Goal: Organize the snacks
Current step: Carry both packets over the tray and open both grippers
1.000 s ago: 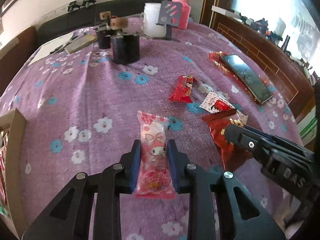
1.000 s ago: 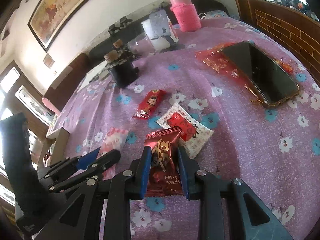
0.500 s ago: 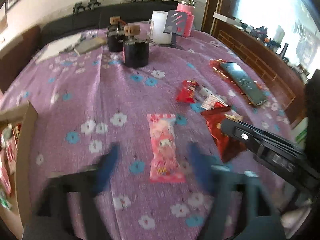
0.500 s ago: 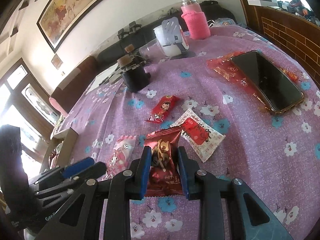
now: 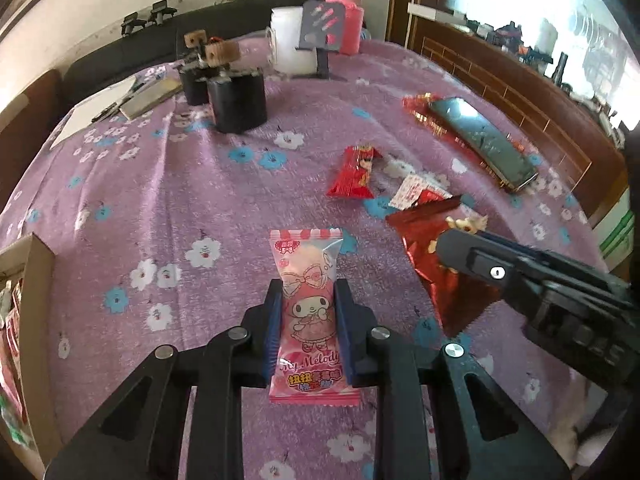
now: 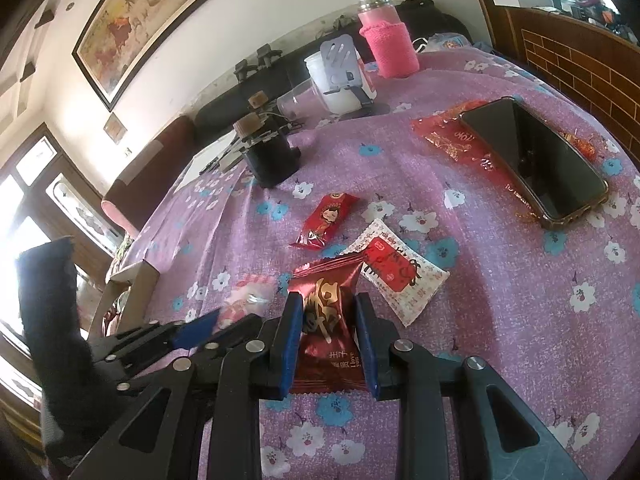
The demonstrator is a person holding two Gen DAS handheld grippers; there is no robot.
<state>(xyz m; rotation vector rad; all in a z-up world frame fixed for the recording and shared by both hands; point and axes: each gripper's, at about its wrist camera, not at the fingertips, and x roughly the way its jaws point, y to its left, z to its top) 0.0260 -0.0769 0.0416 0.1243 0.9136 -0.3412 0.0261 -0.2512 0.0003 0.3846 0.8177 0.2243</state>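
Observation:
My left gripper [image 5: 307,292] is shut on a pink My Melody candy packet [image 5: 310,312], held just above the purple flowered tablecloth [image 5: 160,200]. My right gripper [image 6: 326,304] is shut on a dark red foil snack packet [image 6: 328,332]; the same packet shows in the left wrist view [image 5: 432,264] at the right. A red cartoon packet [image 6: 324,220] and a white-and-red packet [image 6: 396,272] lie on the cloth beyond. A cardboard box [image 5: 36,320] holding snacks sits at the left edge.
A phone [image 6: 536,160] lies on red wrappers at the right. Black cylinders [image 5: 238,98], a white cup [image 5: 288,46], a phone stand [image 5: 320,36] and a pink bottle [image 6: 386,36] stand at the back. Notebooks [image 5: 120,100] lie at the back left.
The left gripper opened and pulled back half a second ago, then closed on the pink packet again. The right gripper kept its hold on the red packet and rose slightly.

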